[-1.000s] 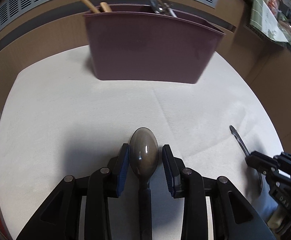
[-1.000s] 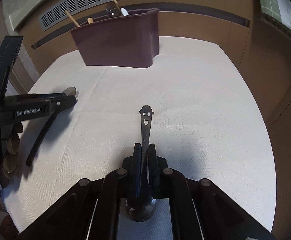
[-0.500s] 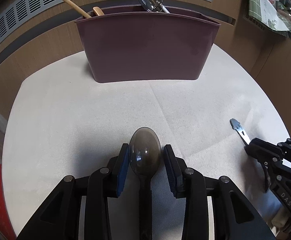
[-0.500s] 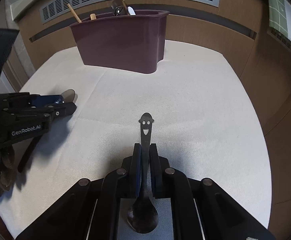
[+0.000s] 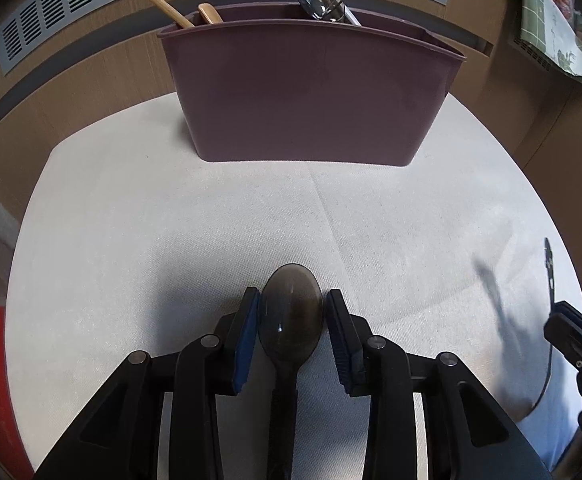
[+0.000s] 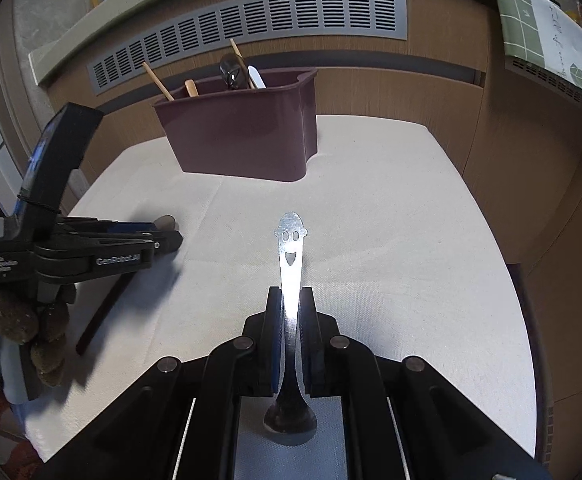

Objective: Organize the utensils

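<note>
Jaws of my left gripper (image 5: 292,312) closing around dark spoon (image 5: 291,314) bowl; my right gripper (image 6: 291,300) clamps smiley-handled spoon (image 6: 290,256) off cloth (image 6: 391,240).

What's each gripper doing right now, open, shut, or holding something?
Left gripper: jaws closing around the dark spoon; firm contact cannot be told.
Right gripper: shut on the smiley-handled metal spoon.

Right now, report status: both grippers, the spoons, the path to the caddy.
Left gripper closing around dark spoon, contact unclear. Right gripper shut on smiley-handled spoon. Maroon caddy ahead, already holding utensils; cloth between bare.
</note>
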`<state>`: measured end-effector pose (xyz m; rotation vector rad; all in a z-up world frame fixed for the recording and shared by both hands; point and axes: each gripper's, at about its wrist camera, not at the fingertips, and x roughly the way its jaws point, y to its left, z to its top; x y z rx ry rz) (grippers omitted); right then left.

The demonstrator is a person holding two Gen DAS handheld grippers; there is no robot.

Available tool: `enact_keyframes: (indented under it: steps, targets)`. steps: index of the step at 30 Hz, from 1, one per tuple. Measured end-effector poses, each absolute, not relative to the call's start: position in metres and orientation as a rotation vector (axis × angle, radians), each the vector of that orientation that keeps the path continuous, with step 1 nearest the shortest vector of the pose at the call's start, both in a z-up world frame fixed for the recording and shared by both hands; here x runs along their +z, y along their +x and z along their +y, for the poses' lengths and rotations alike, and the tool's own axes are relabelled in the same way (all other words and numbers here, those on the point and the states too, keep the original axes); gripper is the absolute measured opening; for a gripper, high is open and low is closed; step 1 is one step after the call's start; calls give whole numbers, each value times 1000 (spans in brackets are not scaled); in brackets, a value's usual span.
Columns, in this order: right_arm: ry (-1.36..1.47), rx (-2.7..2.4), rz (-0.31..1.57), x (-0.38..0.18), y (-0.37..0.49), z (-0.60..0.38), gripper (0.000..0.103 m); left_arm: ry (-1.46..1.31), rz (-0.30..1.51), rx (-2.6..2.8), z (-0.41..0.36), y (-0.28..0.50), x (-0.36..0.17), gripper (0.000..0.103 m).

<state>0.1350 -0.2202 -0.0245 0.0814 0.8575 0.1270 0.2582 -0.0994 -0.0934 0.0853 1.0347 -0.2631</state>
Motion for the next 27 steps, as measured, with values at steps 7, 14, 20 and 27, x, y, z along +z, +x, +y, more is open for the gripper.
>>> enact_keyframes:
  steps: [7, 14, 20, 27]
  targets:
    - [104, 147, 824, -13, 126, -224, 8, -4, 944, -308, -80, 234, -65, 32]
    - [131, 165, 797, 6, 130, -224, 8, -106, 776, -370, -56, 204, -2, 28]
    - [153, 171, 730, 40, 132, -234, 3, -132, 664, -390, -49, 189, 44, 9]
    - [88, 141, 718, 48, 130, -241, 3, -172, 673, -350, -24, 191, 38, 9]
